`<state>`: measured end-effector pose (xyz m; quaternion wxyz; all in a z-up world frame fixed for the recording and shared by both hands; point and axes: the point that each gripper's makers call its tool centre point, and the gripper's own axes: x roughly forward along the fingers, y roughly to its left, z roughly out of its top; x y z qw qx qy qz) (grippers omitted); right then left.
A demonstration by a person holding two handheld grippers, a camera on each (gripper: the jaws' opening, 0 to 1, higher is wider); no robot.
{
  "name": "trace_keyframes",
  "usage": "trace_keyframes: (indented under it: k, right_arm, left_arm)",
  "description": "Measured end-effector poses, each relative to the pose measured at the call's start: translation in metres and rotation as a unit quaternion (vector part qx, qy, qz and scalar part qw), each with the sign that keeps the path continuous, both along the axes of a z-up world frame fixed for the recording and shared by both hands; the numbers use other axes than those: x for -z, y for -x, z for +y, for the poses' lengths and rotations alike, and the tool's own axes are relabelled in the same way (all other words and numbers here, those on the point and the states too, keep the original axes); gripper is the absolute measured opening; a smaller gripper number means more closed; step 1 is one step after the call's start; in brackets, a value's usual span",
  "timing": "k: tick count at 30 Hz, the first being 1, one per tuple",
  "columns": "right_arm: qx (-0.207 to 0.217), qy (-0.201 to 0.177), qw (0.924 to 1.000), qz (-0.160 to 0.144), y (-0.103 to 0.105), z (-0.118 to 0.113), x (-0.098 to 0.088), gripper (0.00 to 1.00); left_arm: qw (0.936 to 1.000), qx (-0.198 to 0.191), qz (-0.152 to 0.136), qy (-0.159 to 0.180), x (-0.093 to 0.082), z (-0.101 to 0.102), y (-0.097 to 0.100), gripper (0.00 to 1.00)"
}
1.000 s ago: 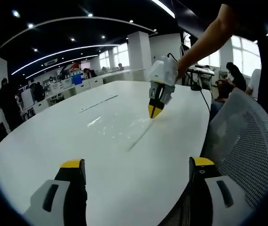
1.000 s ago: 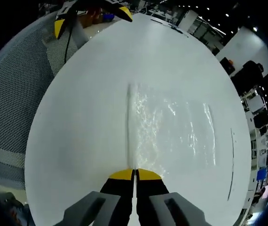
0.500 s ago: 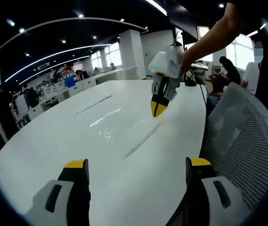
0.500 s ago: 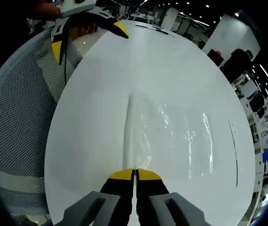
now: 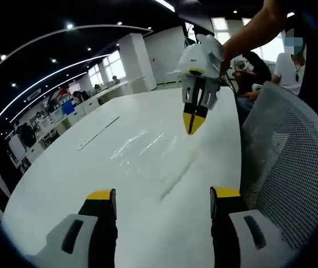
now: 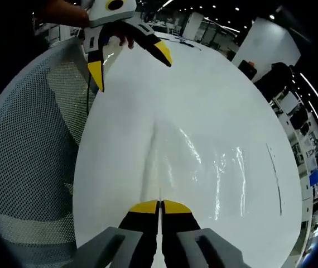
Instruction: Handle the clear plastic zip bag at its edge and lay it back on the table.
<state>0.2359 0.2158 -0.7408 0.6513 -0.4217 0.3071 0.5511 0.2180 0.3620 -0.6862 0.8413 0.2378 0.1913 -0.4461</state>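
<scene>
The clear plastic zip bag point(image 6: 203, 167) hangs by one edge from my right gripper point(image 6: 160, 202), which is shut on that edge; most of the bag still trails on the white table point(image 6: 215, 84). In the left gripper view the bag point(image 5: 148, 148) glints on the table point(image 5: 53, 184) below the right gripper point(image 5: 194, 124), which a hand holds above it with yellow tips together. My left gripper point(image 5: 163, 195) stands open near the table's near edge, nothing between its fingers. That open left gripper point(image 6: 128, 61) appears at the top of the right gripper view.
A grey mesh chair back point(image 5: 293, 156) stands close on the right of the left gripper view, and at the left in the right gripper view point(image 6: 30, 145). A long thin strip point(image 5: 97, 132) lies further along the table. People and desks fill the office behind.
My right gripper has risen with the bag's edge in it, pulling that edge off the table. The left gripper has come closer to the bag, still open.
</scene>
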Motion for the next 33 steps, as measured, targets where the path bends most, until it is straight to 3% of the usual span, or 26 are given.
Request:
trace_keyframes:
  k: [5, 17, 26, 30, 33]
  right_arm:
    - [0.002, -0.006, 1.0000, -0.005, 0.009, 0.001, -0.007, 0.00]
    - [0.002, -0.020, 0.9996, -0.017, 0.018, 0.002, -0.015, 0.00]
    - [0.009, -0.038, 0.9991, -0.018, 0.026, 0.003, -0.021, 0.00]
    - [0.012, -0.045, 0.9988, -0.018, 0.028, 0.003, -0.025, 0.00]
    - [0.013, -0.051, 0.9984, -0.017, 0.030, 0.004, -0.029, 0.00]
  left_arm:
    - [0.9998, 0.013, -0.013, -0.009, -0.005, -0.002, -0.007, 0.58]
    - [0.9974, 0.053, -0.030, -0.038, -0.007, -0.009, -0.013, 0.52]
    - [0.9895, 0.109, -0.038, -0.088, 0.010, -0.017, -0.011, 0.45]
    - [0.9881, 0.122, -0.013, -0.093, 0.021, -0.017, -0.008, 0.31]
    - [0.9849, 0.133, -0.009, -0.110, 0.030, -0.016, -0.009, 0.29]
